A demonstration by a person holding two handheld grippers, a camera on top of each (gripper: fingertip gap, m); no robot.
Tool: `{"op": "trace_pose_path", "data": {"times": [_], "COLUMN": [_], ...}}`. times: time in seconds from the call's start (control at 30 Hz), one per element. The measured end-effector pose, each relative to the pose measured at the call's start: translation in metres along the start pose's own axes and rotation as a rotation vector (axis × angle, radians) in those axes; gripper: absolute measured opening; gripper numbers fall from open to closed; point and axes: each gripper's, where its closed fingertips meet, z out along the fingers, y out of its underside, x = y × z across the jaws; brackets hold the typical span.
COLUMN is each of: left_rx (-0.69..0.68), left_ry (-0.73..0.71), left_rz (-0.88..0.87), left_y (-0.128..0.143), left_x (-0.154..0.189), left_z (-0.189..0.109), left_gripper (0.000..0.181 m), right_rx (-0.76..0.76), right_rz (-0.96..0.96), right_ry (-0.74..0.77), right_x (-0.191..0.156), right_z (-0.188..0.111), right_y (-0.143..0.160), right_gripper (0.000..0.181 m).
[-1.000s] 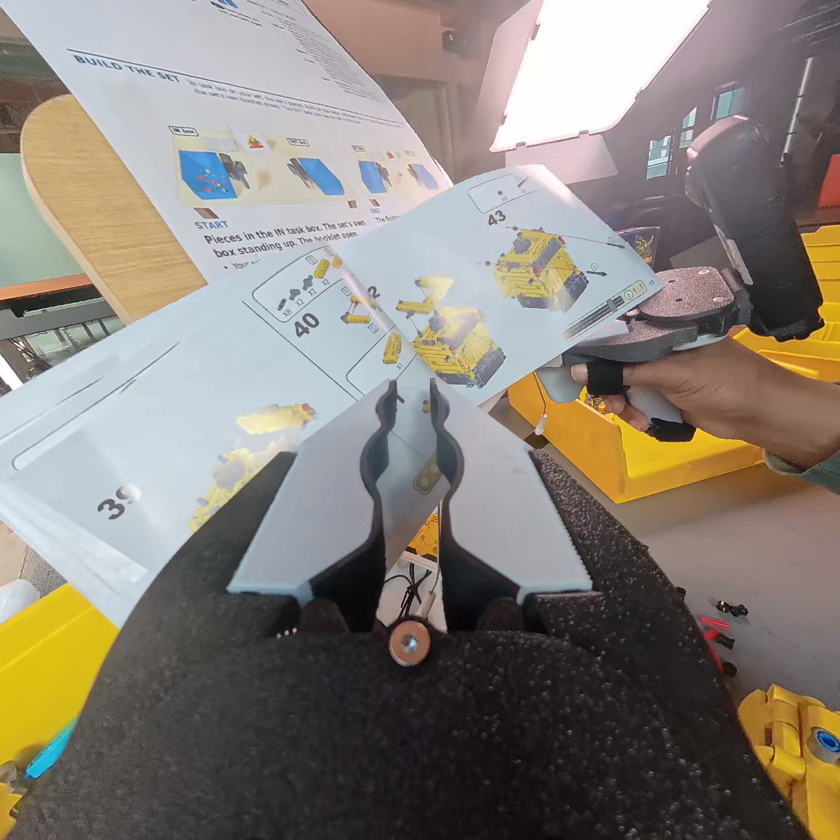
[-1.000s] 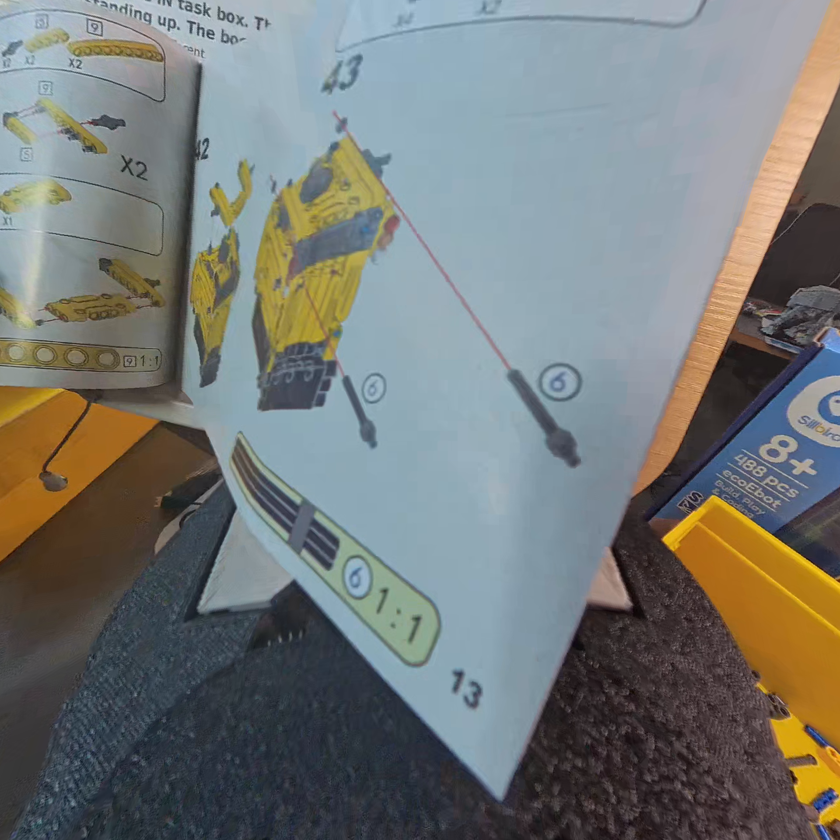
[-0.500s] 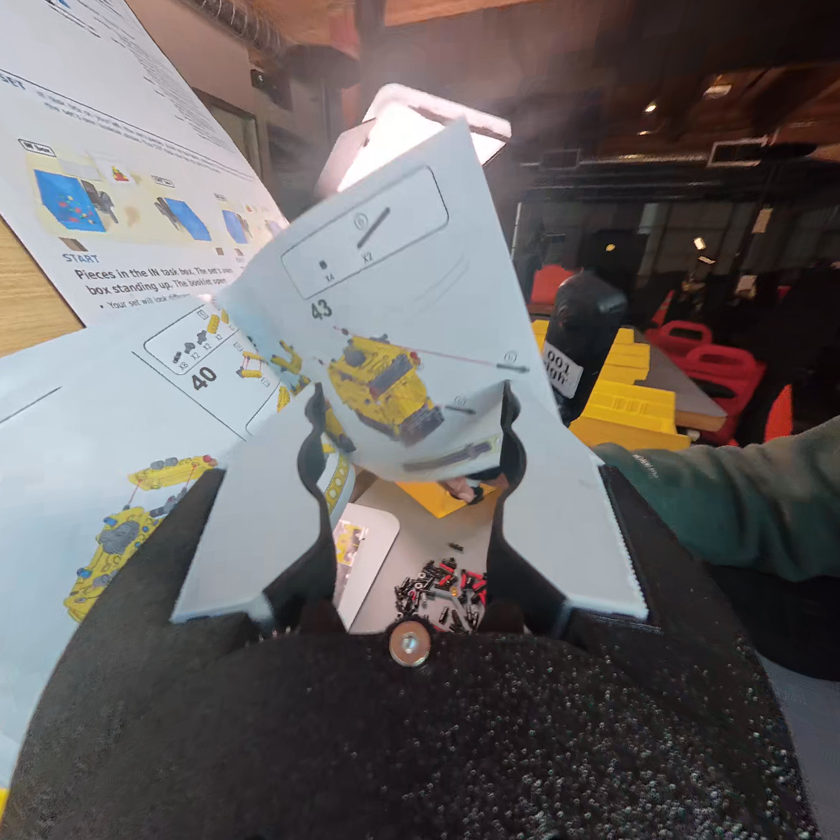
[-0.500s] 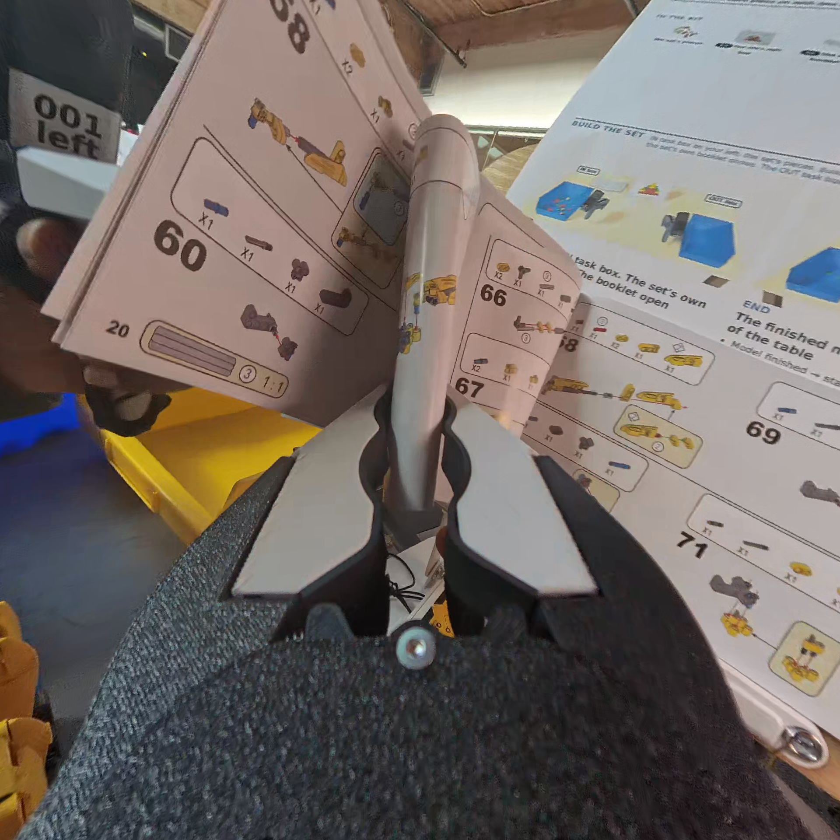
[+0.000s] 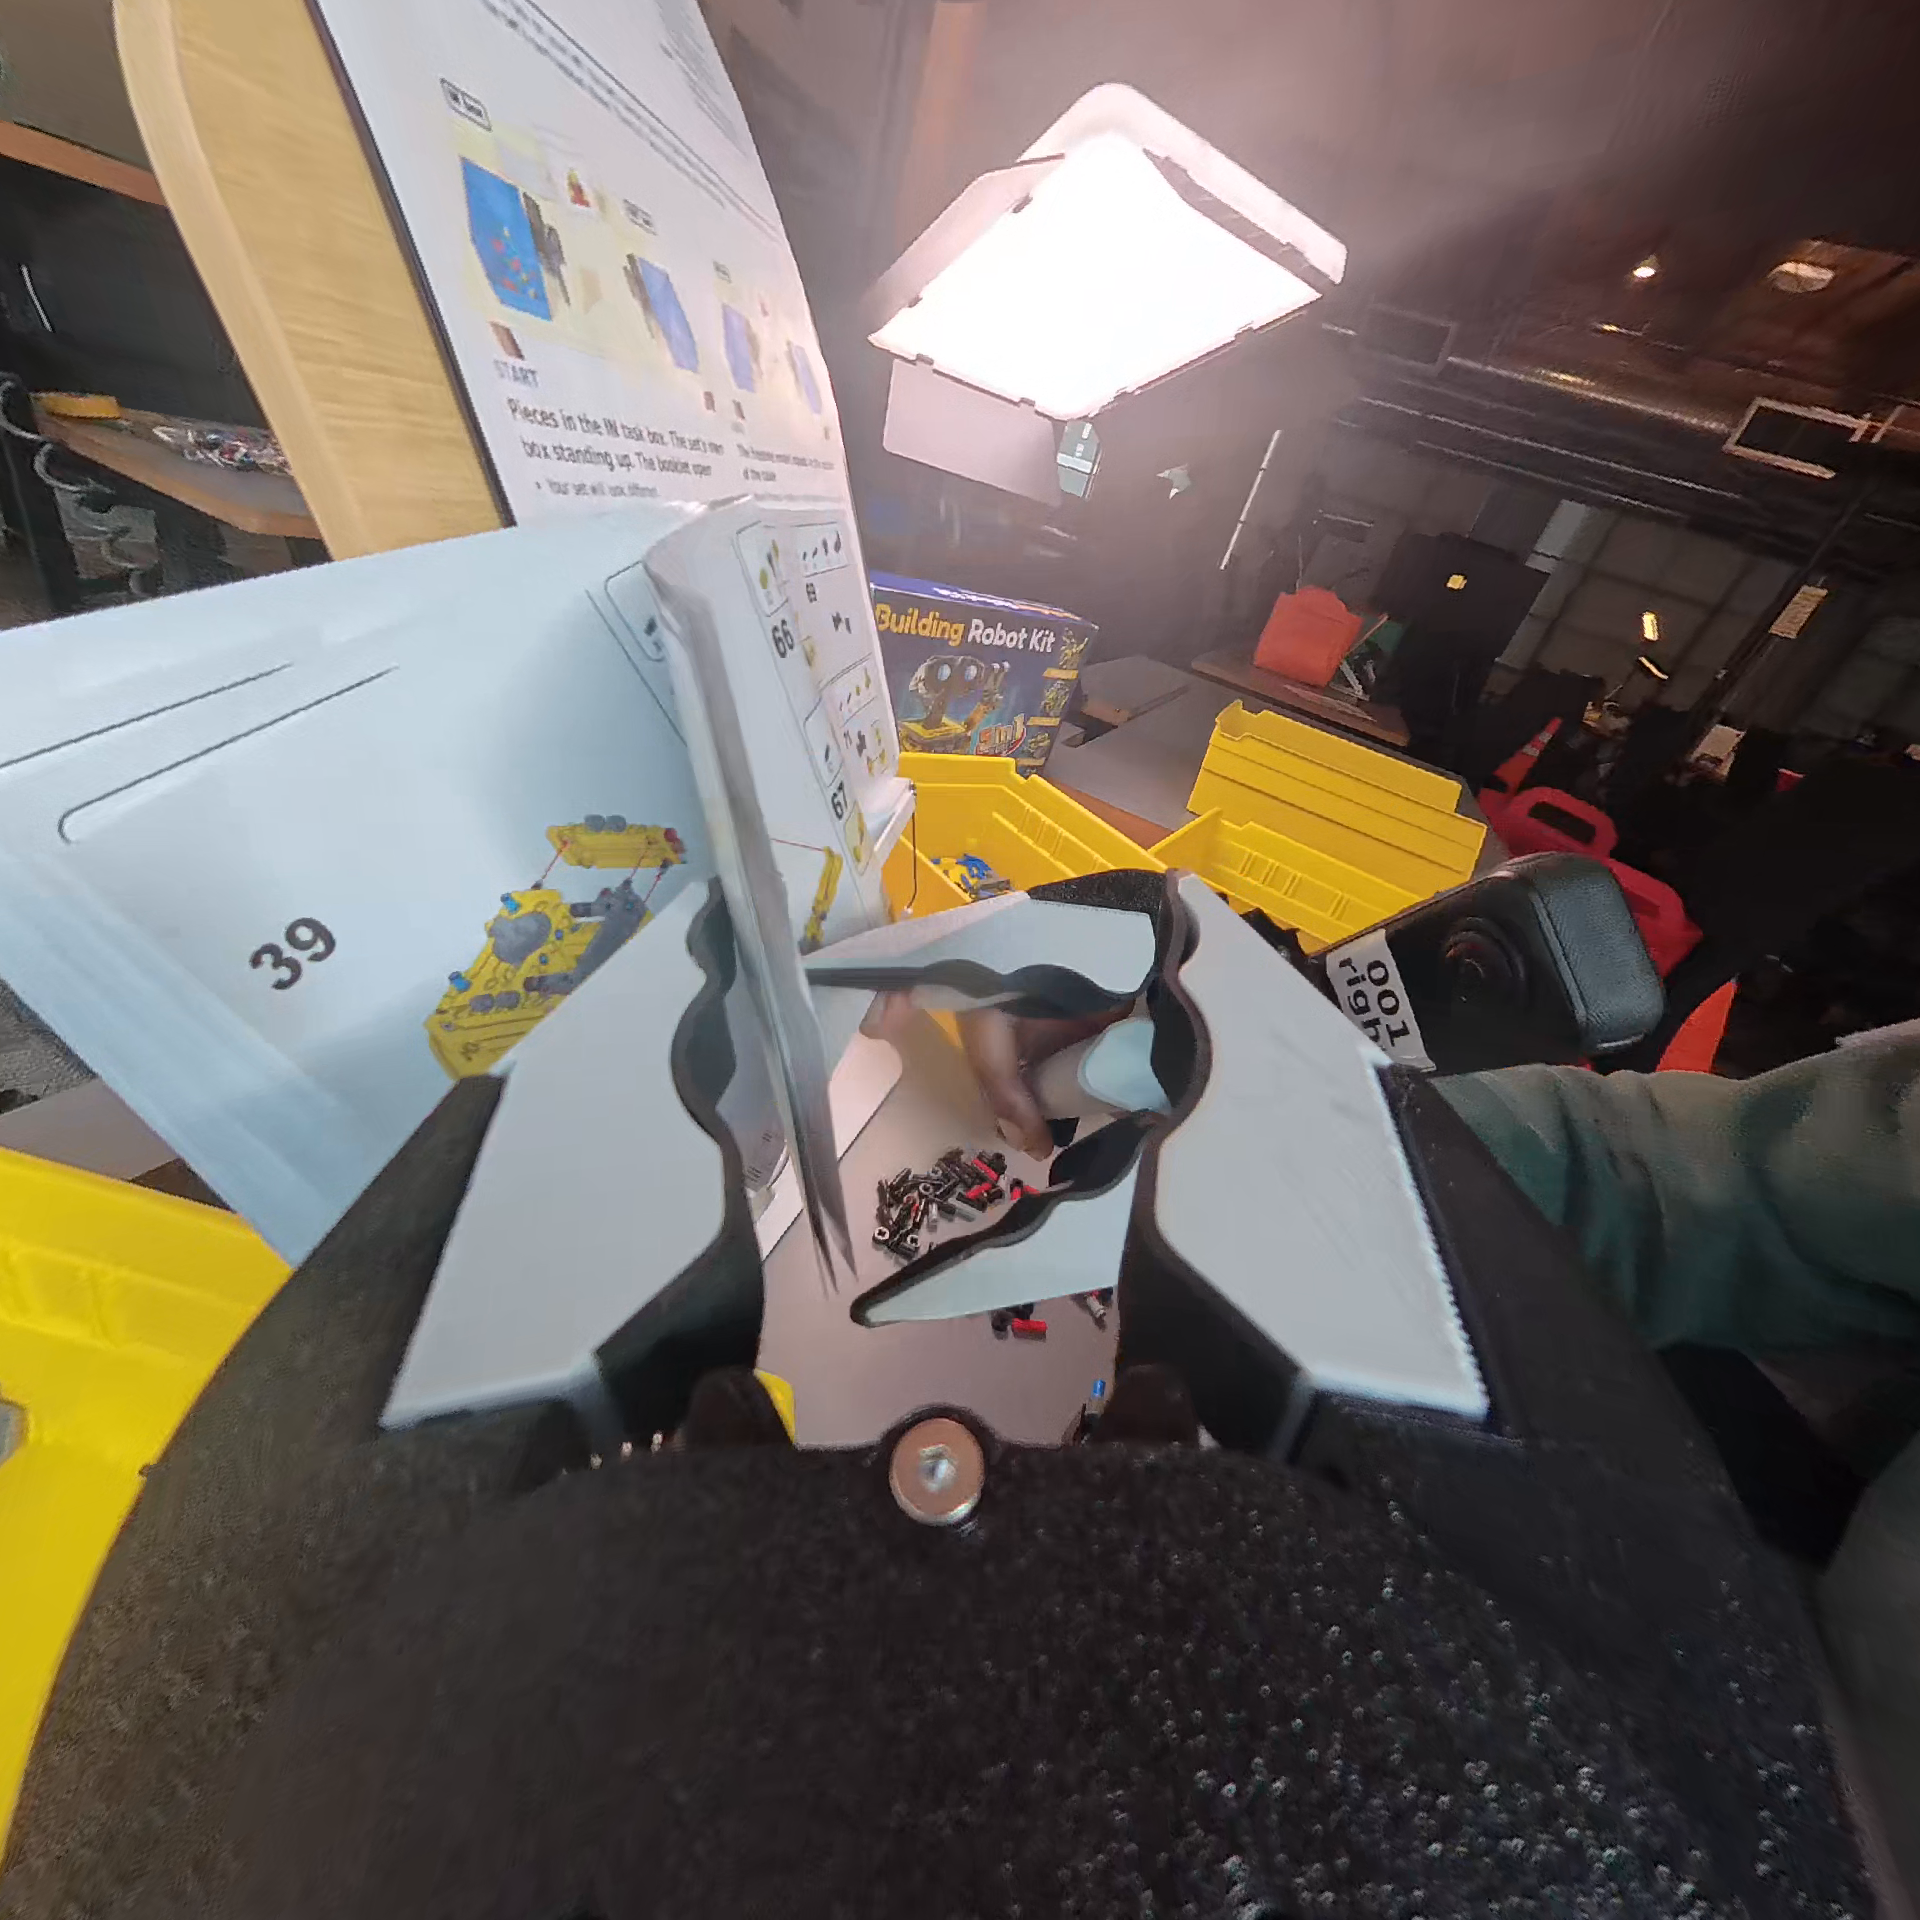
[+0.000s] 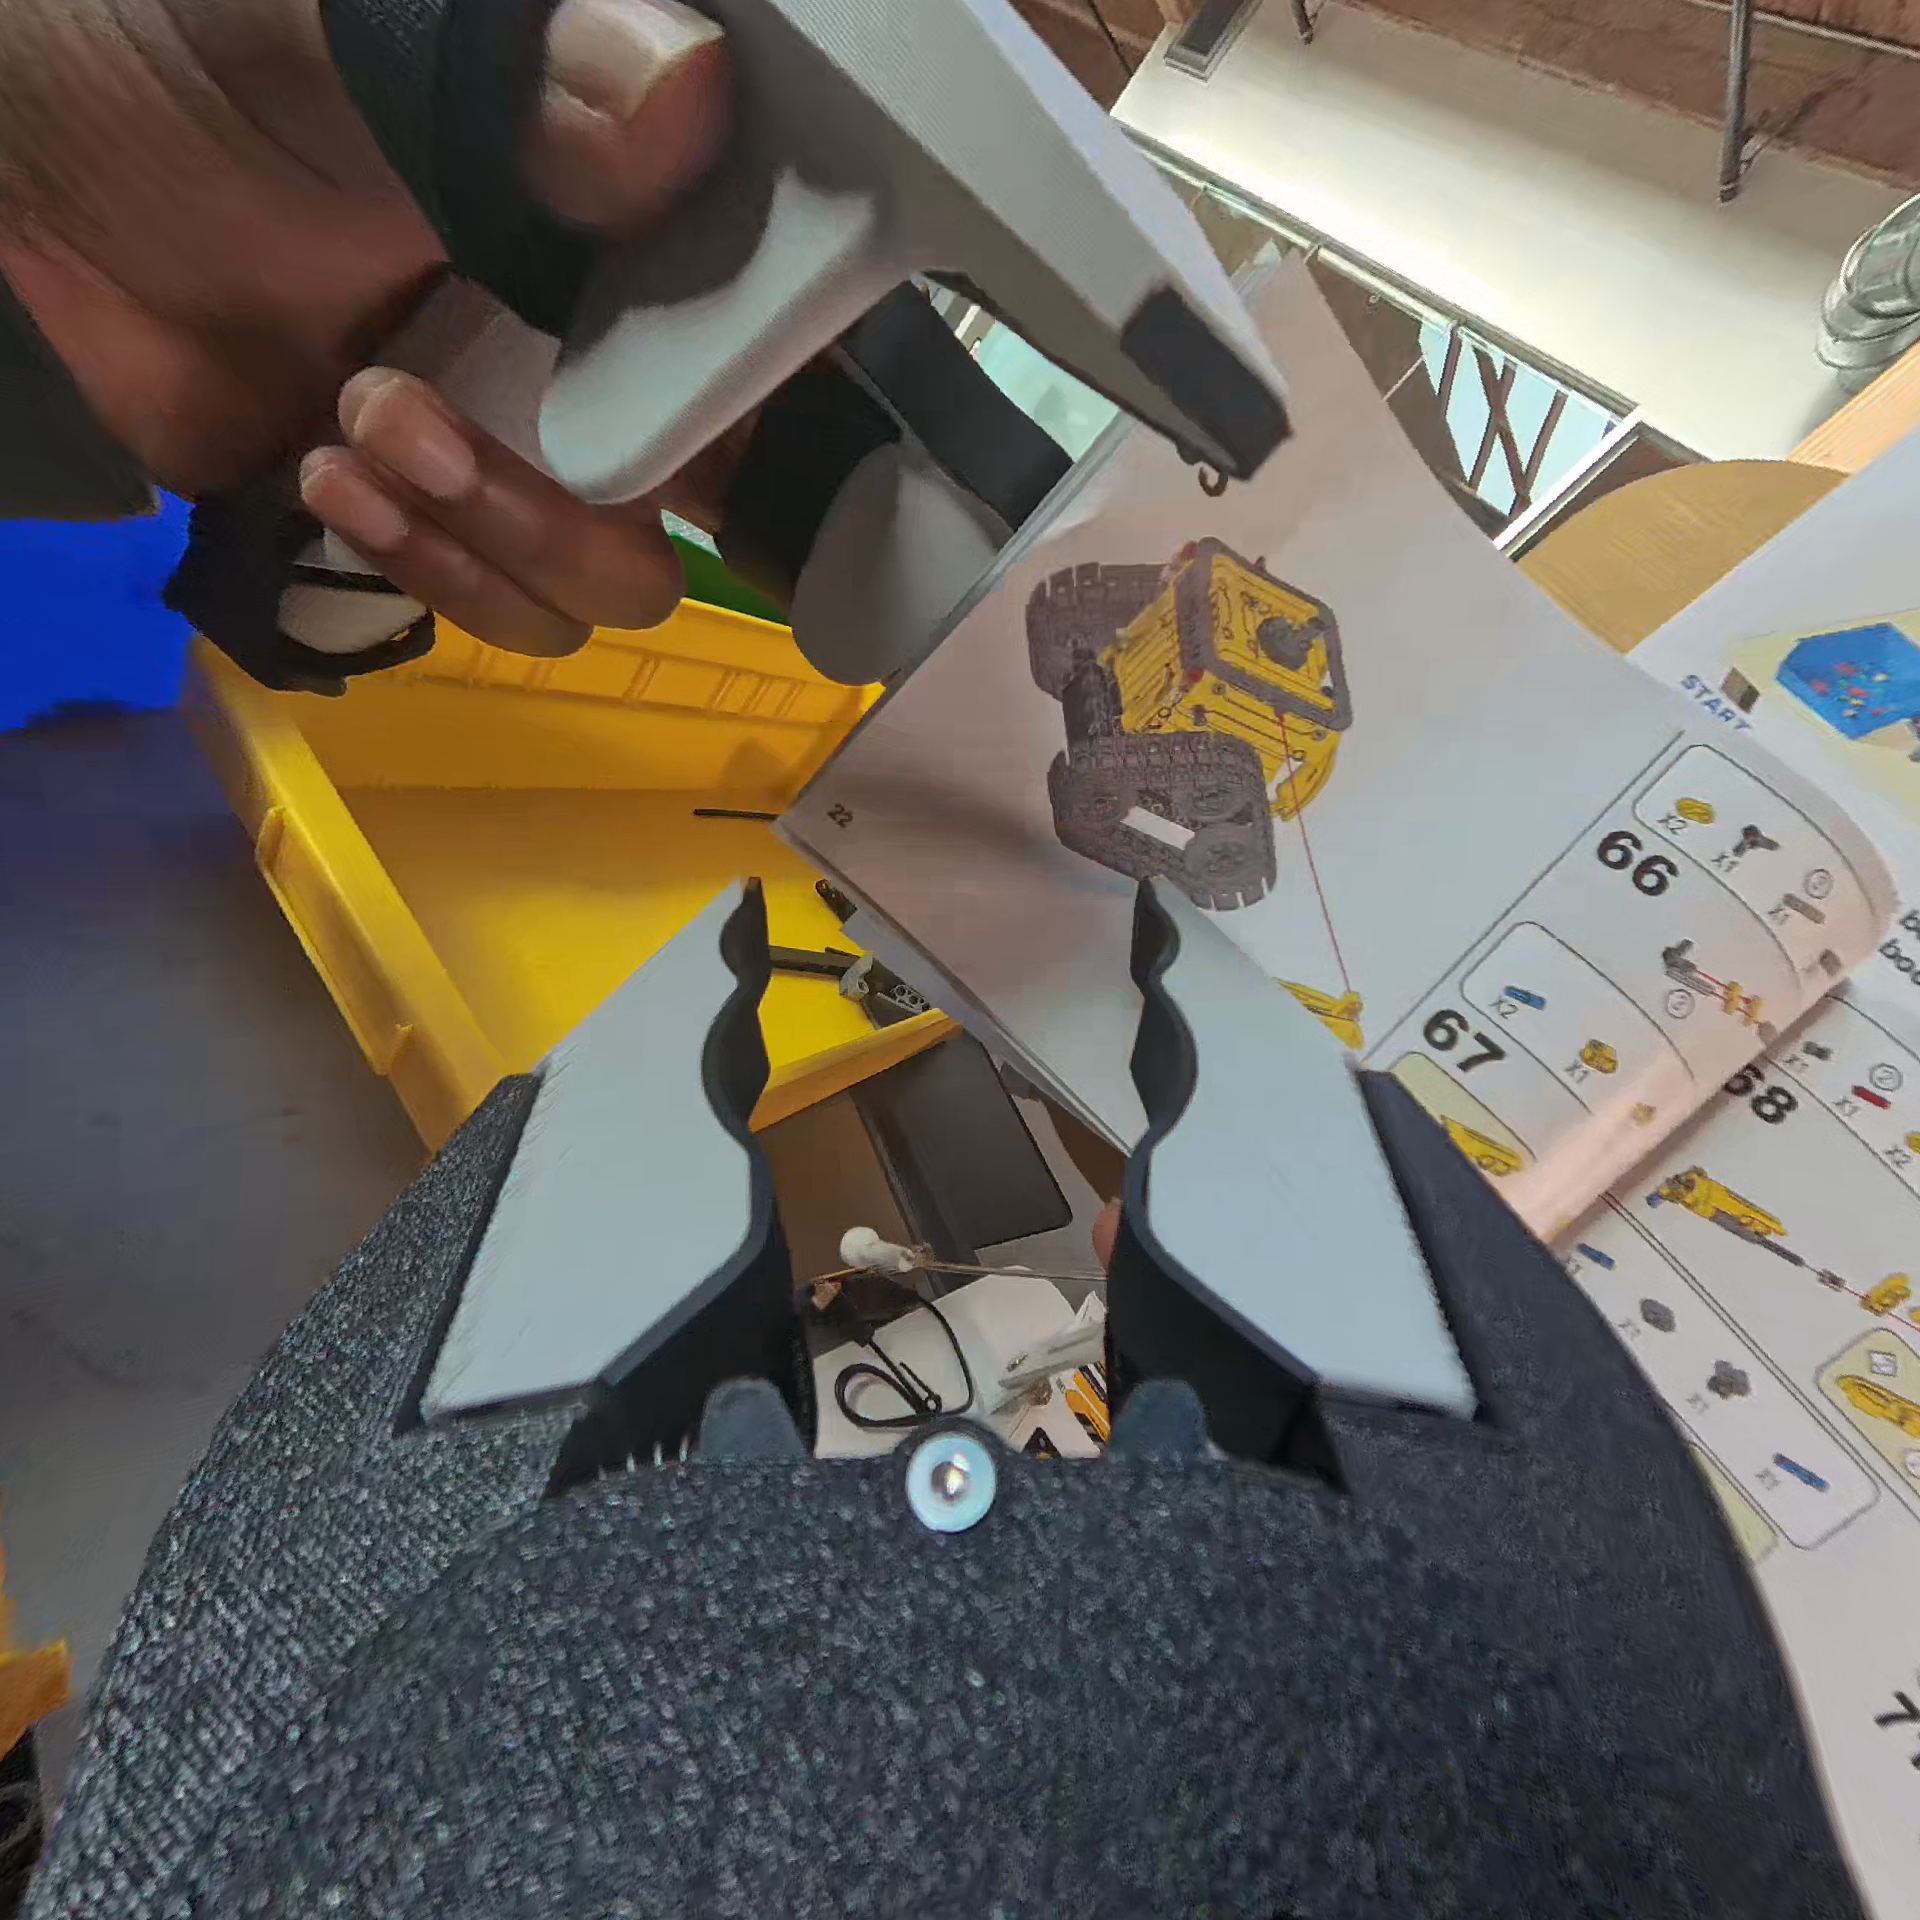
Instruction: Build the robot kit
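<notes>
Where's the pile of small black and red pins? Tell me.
Left wrist view, centre: the pins lie on the grey table between the open left gripper, right of the booklet.

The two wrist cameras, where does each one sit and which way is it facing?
Left wrist view: on the left tongs, open, facing the booklet edge-on, the right tongs and a sleeve.
Right wrist view: on the right tongs, open, facing the booklet pages, a yellow bin, the left tongs and a hand.
Shared: the booklet and each other's tongs.

Grey-fingered left tool (image 5: pixel 940 1049) on black foam body; green sleeve (image 5: pixel 1704 1174).
</notes>
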Motion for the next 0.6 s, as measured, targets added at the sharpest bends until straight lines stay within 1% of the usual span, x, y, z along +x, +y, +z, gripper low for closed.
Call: {"op": "trace_pose_path", "data": {"times": [0.03,0.1,0.2,0.27,0.3,0.4,0.47,0.53,0.6], "left_rx": [-0.011,-0.035,-0.065,-0.065,-0.058,-0.032,-0.017,-0.013,-0.021], "left_ry": [-0.014,-0.055,-0.153,-0.240,-0.282,-0.409,-0.462,-0.520,-0.582], "left_rz": [-0.001,0.006,0.005,0.013,0.024,0.073,0.115,0.155,0.200], "left_y": [0.002,0.007,0.012,0.013,0.011,0.003,-0.003,-0.006,-0.007], "left_x": [-0.003,-0.010,-0.028,-0.043,-0.049,-0.065,-0.068,-0.073,-0.078], "left_z": [0.001,0.002,-0.001,-0.006,-0.009,-0.020,-0.025,-0.027,-0.029], "left_gripper": [0.080,0.070,0.038,0.010,0.001,0.000,0.000,0.000,0.000], "right_rx": [-0.005,-0.009,-0.009,-0.005,-0.001,0.023,0.051,0.077,0.086], "right_rz": [-0.006,-0.004,-0.005,0.000,0.001,0.006,0.023,0.062,0.126], "right_ry": [-0.004,-0.013,-0.013,-0.022,-0.030,-0.039,-0.019,0.024,0.098], "right_x": [-0.002,-0.006,-0.009,-0.012,-0.015,-0.020,-0.016,-0.004,0.020], "right_z": [0.001,0.004,0.005,0.004,0.003,-0.005,-0.015,-0.025,-0.035], "right_y": [0.001,0.001,0.001,0.000,-0.001,-0.006,-0.011,-0.012,-0.006], "right_gripper": [0.071,0.072,0.073,0.072,0.072,0.071,0.071,0.070,0.070]}}
